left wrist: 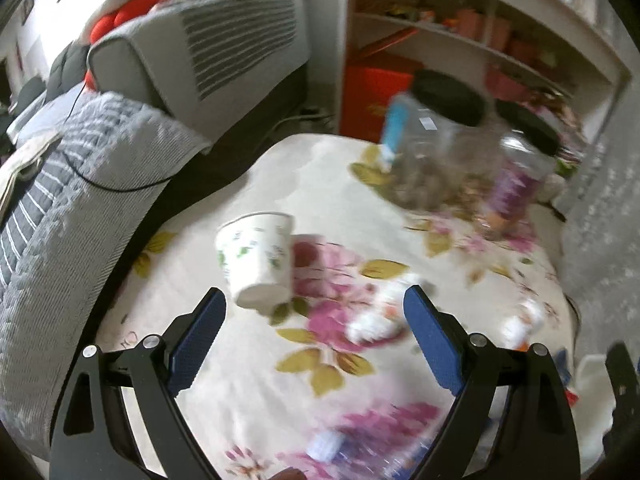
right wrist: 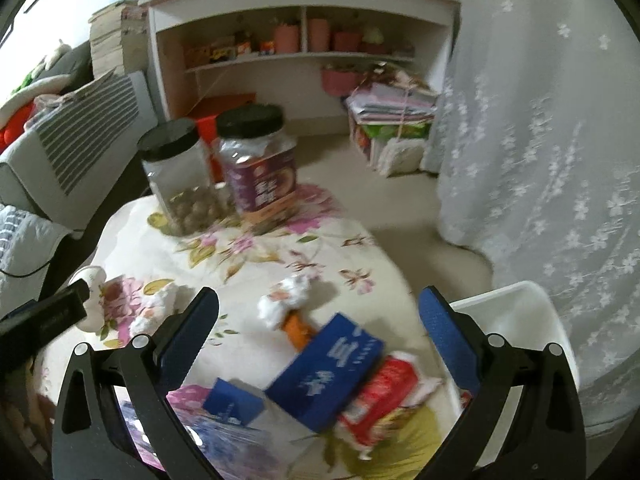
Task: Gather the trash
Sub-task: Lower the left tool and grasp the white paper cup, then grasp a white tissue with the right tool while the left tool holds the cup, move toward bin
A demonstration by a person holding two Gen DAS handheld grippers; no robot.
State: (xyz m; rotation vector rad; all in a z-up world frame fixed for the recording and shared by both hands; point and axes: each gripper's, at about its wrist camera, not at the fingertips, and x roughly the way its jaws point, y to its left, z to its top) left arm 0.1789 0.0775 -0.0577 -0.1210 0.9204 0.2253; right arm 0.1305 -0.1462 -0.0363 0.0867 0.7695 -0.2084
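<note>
Your left gripper [left wrist: 314, 300] hangs over a table with a floral cloth [left wrist: 248, 392], jaws spread wide and holding nothing. A paper cup [left wrist: 256, 256] printed with green leaves lies tipped just past its left finger; a crumpled white tissue [left wrist: 376, 320] sits beside its right finger. The cloth's left edge drops toward a grey quilted cover [left wrist: 80, 184], leaving little room on that side; bare cloth lies open between the cup and 2 black-lidded jars [left wrist: 436, 148] at the far edge.

Your right gripper [right wrist: 318, 306] is also wide open and empty. Between its fingers lie a second crumpled tissue [right wrist: 286, 300], an orange scrap [right wrist: 298, 330], a blue carton [right wrist: 326, 370], a smaller blue box [right wrist: 232, 400] and a red wrapper [right wrist: 378, 394]. The table's right edge curves close beside the right finger, with a white bin [right wrist: 520, 320] just beyond it and open floor [right wrist: 408, 216] farther on.

Only the right view shows the carton, wrapper, lace curtain [right wrist: 540, 140] and the whole shelf unit [right wrist: 304, 52]. Only the left view shows the cup fully. The left view is blurred.
</note>
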